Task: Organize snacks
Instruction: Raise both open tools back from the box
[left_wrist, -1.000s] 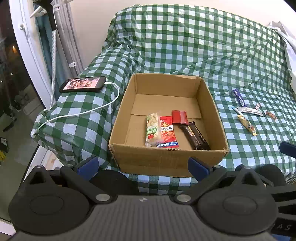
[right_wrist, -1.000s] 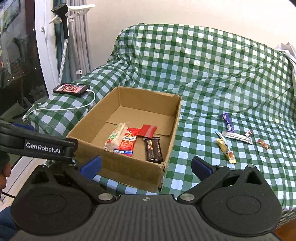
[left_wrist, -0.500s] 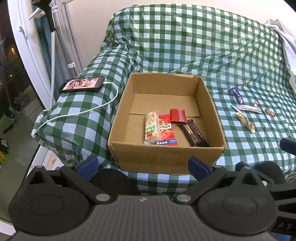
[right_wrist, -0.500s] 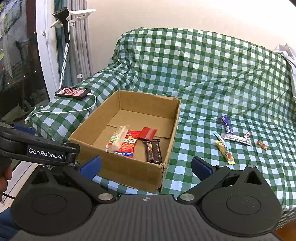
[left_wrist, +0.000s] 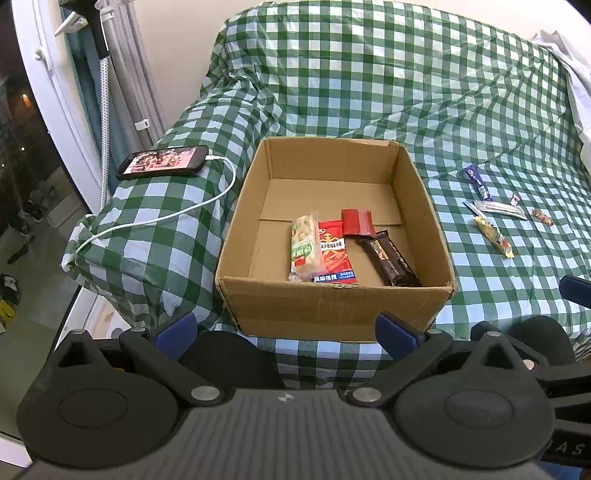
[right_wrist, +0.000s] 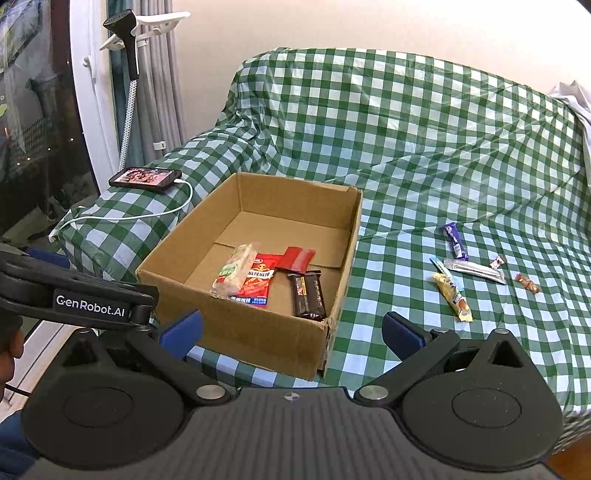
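The left hand-held gripper (left_wrist: 286, 330) has its blue-padded fingers (left_wrist: 173, 329) spread wide and holds nothing; it hovers in front of the near wall of an open brown cardboard box (left_wrist: 334, 304), touching nothing. The right hand-held gripper (right_wrist: 291, 330) is likewise wide apart and empty, held low before the near right corner of the same box (right_wrist: 258, 326). The left one's black arm, printed "GenRobot.AI", crosses the left edge of the right wrist view.

Inside the box, toward its near side, lie four snacks: a pale green-and-white packet (left_wrist: 304, 248) partly overlapping a red flat packet with blue lower edge (left_wrist: 334, 254), a small plain red pouch (left_wrist: 357, 222) just behind, and a dark brown chocolate bar wrapper (left_wrist: 388, 258) to the right, lying at an angle.

The box sits on a sofa draped in green-and-white checked cloth (right_wrist: 406, 140). To the right of the box, well apart from it, loose snacks rest on the cloth: a blue-purple bar (right_wrist: 455, 240), a silver stick packet (right_wrist: 474, 270), a yellow stick packet (right_wrist: 453, 297), and two small wrapped candies (right_wrist: 527, 283).

On the sofa arm at left lies a black smartphone with a lit screen (left_wrist: 162, 161), plugged into a white cable (left_wrist: 159, 218). Beyond it stand a dark window and grey curtains.
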